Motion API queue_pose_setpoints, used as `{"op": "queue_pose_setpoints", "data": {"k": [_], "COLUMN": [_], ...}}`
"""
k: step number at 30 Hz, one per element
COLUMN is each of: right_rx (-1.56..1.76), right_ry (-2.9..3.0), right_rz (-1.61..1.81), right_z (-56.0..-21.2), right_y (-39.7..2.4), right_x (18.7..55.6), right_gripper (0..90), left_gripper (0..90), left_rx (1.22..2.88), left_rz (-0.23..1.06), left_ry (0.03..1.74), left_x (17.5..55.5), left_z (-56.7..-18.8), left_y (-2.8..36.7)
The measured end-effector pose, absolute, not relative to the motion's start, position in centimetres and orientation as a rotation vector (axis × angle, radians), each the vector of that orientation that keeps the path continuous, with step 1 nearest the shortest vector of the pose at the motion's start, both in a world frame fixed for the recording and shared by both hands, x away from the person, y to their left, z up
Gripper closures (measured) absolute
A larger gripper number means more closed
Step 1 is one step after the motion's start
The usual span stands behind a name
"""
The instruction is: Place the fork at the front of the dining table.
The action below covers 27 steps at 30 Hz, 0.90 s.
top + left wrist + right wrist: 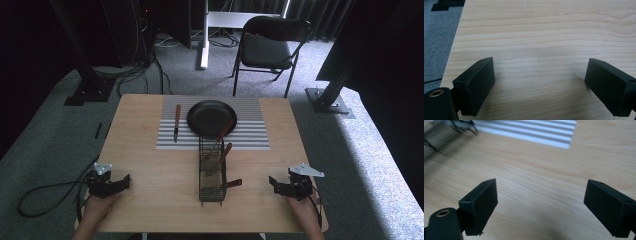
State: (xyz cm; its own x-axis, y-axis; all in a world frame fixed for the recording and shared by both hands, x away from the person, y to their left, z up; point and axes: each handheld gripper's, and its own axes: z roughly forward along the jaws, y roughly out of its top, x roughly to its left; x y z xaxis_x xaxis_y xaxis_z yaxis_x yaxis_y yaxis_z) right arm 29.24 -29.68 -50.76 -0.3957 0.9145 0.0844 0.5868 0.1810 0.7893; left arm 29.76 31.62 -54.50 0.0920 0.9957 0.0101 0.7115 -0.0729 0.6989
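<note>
Pale wooden table (150,200) on grey carpet, with a folding chair (270,47) and dark frame posts behind. At the near left edge the left gripper (125,181) rests low over bare wood, jaws spread wide with nothing between them, as its own view (539,82) confirms. Farther back lies a brown-handled knife (176,122) on the striped placemat (250,135), just left of the black plate (211,118). At centre stands the wire cutlery basket (211,172), holding wooden-handled utensils (225,150), its far end touching the mat's front edge. At the near right the right gripper (274,182) points toward the basket, jaws likewise spread and empty (540,205). The likely step is drawing a utensil from the basket: approach level from the right, close on one handle, and lift clear of the wires. Open wood on either side of the basket gives free travel; both hands sit close to the near table edge.
</note>
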Motion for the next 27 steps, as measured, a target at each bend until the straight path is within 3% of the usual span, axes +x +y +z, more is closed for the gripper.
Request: {"op": "queue_pose_setpoints", "data": {"k": [27], "right_rx": [1.3], "right_ry": [2.154], "right_rz": [1.303], "right_z": [-45.2], "right_y": [-24.2], "right_x": [34.3], "right_gripper": [11.1], "left_gripper": [9.2], "left_rx": [1.838], "left_rz": [0.696], "left_ry": [1.672], "left_x": [29.8], "left_z": [-54.5], "left_y": [31.6]}}
